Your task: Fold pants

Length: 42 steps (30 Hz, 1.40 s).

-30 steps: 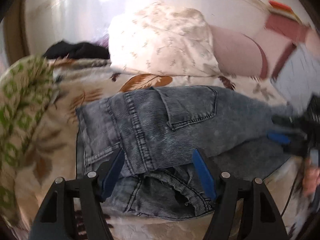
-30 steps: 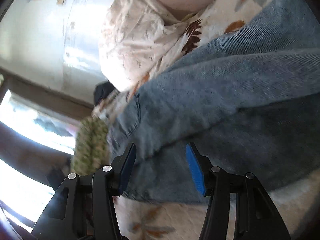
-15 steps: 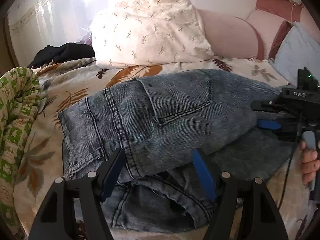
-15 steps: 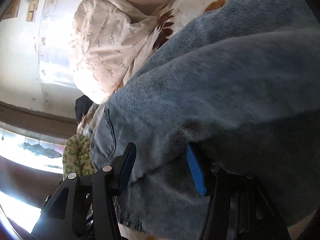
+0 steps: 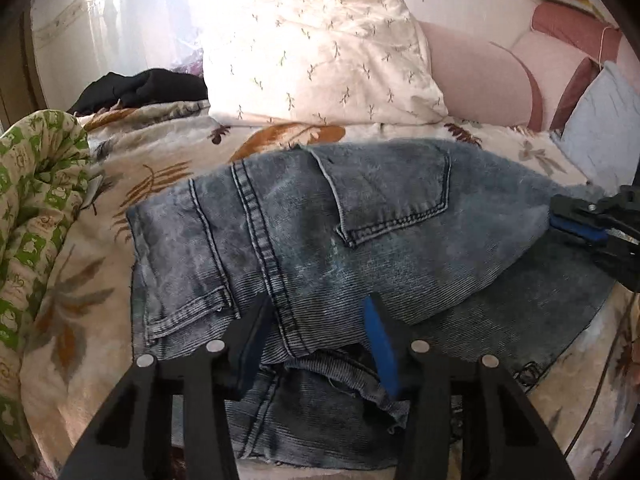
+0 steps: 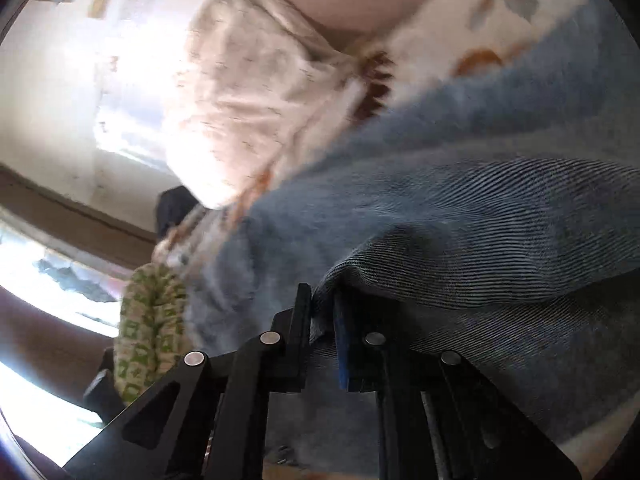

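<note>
jeans (image 5: 320, 240) lay folded across the bed (image 5: 160, 168), pillow (image 5: 320, 52) at 12 o'clock | my left tool (image 5: 316, 340) spread wide over the seat seam | my right tool (image 6: 322, 320) pinched the denim fold at 3 o'clock

Washed denim jeans on soft printed bedding, with matt black plastic grippers.

The jeans (image 5: 360, 240) are blue-grey denim, matt, with a ribbed diagonal weave, dark double stitching and frayed edges. The bedspread (image 5: 160, 160) is soft matt cloth printed with brown leaves. The pillow (image 5: 320, 60) is creased cream cotton with small sprigs. A green-patterned quilt (image 5: 36, 200) looks padded. The headboard (image 5: 480, 76) is smooth pink upholstery. The left gripper (image 5: 316, 336) and right gripper (image 6: 322, 328) are matt black plastic with blue rubbery pads (image 5: 380, 340) and shiny metal pins.
</note>
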Available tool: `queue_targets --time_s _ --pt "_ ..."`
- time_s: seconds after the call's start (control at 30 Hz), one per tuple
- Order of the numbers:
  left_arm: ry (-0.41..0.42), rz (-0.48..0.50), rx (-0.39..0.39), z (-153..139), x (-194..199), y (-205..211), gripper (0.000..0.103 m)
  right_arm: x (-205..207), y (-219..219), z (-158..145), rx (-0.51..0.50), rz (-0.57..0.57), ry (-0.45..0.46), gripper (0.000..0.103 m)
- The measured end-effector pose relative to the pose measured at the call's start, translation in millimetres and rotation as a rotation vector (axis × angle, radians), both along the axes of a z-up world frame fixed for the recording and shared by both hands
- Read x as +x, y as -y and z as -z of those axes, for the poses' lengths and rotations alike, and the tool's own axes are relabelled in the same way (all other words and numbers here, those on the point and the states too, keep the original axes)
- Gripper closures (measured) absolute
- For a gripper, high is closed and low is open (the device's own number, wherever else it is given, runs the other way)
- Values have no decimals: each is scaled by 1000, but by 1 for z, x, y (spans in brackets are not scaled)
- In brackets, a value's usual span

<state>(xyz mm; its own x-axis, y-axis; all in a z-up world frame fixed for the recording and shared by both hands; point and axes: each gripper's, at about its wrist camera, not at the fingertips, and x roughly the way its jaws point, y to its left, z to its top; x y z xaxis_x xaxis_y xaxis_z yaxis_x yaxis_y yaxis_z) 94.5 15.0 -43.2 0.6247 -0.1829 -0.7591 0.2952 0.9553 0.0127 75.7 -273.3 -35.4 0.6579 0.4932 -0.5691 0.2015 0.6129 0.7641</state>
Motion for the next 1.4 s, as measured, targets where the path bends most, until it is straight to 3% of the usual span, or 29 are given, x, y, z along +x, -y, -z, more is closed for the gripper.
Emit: queue_targets --time_s 0.1,0.17,0.23,0.27,0.33,0.43,0.47,0.57,0.7,0.73,0.77,0.8,0.83,1.03,1.17,1.3,1.4 --pt "-7 50 -32 -7 -8 0 51 -10 -4 -17 24 -35 54 93" --pt "-11 96 -42 -9 -18 5 35 -15 -9 -27 20 -67 75 93" --pt "9 119 -15 -11 -27 9 26 -15 -15 -30 -50 -98 43 92" --pt "13 124 -1 -11 -28 10 26 -13 -20 -29 -98 -115 24 90" --pt "-14 118 -10 -8 -26 11 26 -8 -23 -15 -93 -149 -31 88" --pt "-58 95 -43 -4 -19 9 26 0 -26 11 -22 -156 -138 53" --pt "-43 79 -21 -5 -18 9 26 1 -24 18 5 -122 -144 50" --pt "-8 34 27 -9 -15 -1 26 8 -17 30 58 -54 -129 50" --pt "-34 -12 24 -10 -9 -24 26 16 -19 41 97 -19 -126 46" --pt "-38 -23 31 -9 -8 -29 26 18 -24 43 81 -30 -121 46" --pt "-43 -31 33 -8 -7 -35 26 20 -27 44 64 -36 -113 59" --pt "-49 -37 32 -8 -6 -41 26 22 -32 44 47 -49 -108 84" --pt "-53 -46 32 -8 -6 -48 26 23 -37 44 22 -61 -115 92" --pt "-69 -132 7 -9 -2 -97 26 4 -59 -4 -2 -114 24 93" --pt "-77 -168 -7 -7 -10 -121 26 -22 -66 -37 49 -142 102 93" --pt "-68 -182 -1 -7 -17 -134 26 -42 -71 -45 115 -159 108 94" --pt "-51 -186 35 -5 -18 -134 26 -45 -82 -34 71 -196 42 94"
